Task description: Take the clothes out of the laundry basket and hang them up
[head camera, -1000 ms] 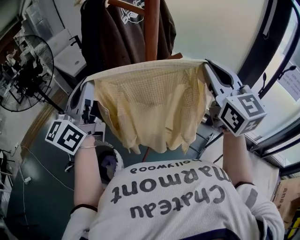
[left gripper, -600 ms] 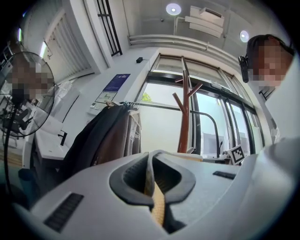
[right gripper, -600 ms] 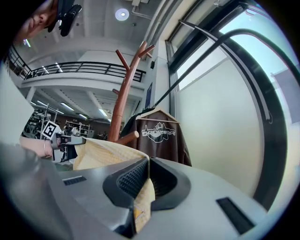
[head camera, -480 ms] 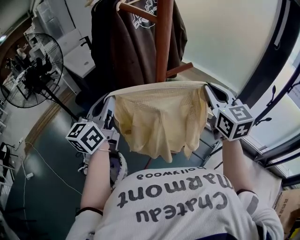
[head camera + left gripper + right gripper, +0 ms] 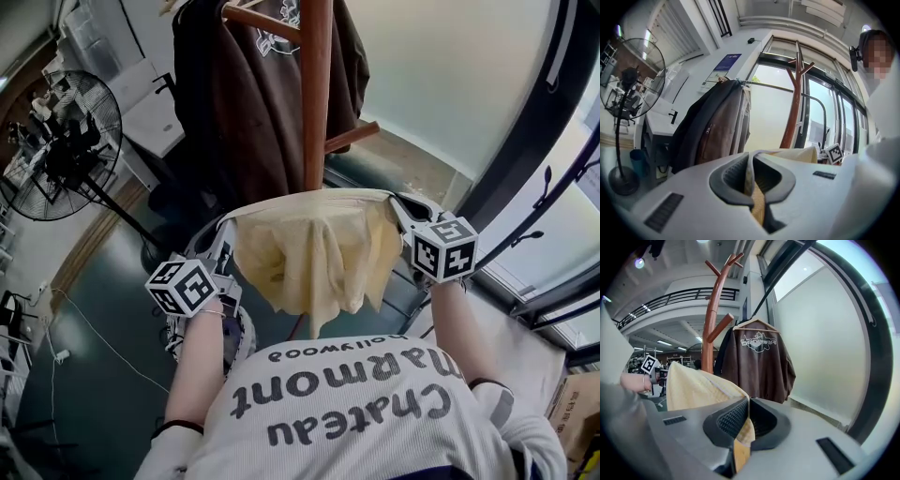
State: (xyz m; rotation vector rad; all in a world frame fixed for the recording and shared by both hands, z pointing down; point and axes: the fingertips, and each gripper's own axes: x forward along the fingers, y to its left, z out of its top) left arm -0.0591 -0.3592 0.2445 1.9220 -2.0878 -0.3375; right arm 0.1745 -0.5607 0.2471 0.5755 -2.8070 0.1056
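A pale yellow mesh garment (image 5: pixel 314 248) hangs stretched between my two grippers at chest height. My left gripper (image 5: pixel 228 228) is shut on its left top edge; the cloth (image 5: pixel 752 187) shows pinched between the jaws. My right gripper (image 5: pixel 397 208) is shut on the right top edge, with the cloth (image 5: pixel 743 432) caught between its pads. A reddish wooden coat stand (image 5: pixel 316 89) rises just behind the garment, one peg (image 5: pixel 352 138) sticking out to the right. The rim of the white laundry basket (image 5: pixel 241 330) peeks out below my left forearm.
A dark brown jacket (image 5: pixel 239 89) hangs on the stand, also in the right gripper view (image 5: pixel 757 364). A black standing fan (image 5: pixel 61 141) is at the left, a white counter (image 5: pixel 159 108) behind it. Glass wall with black frames (image 5: pixel 539 122) at the right.
Both grippers have come closer together and lowered slightly with the garment, which now hangs in looser folds. The view has shifted toward the coat stand.
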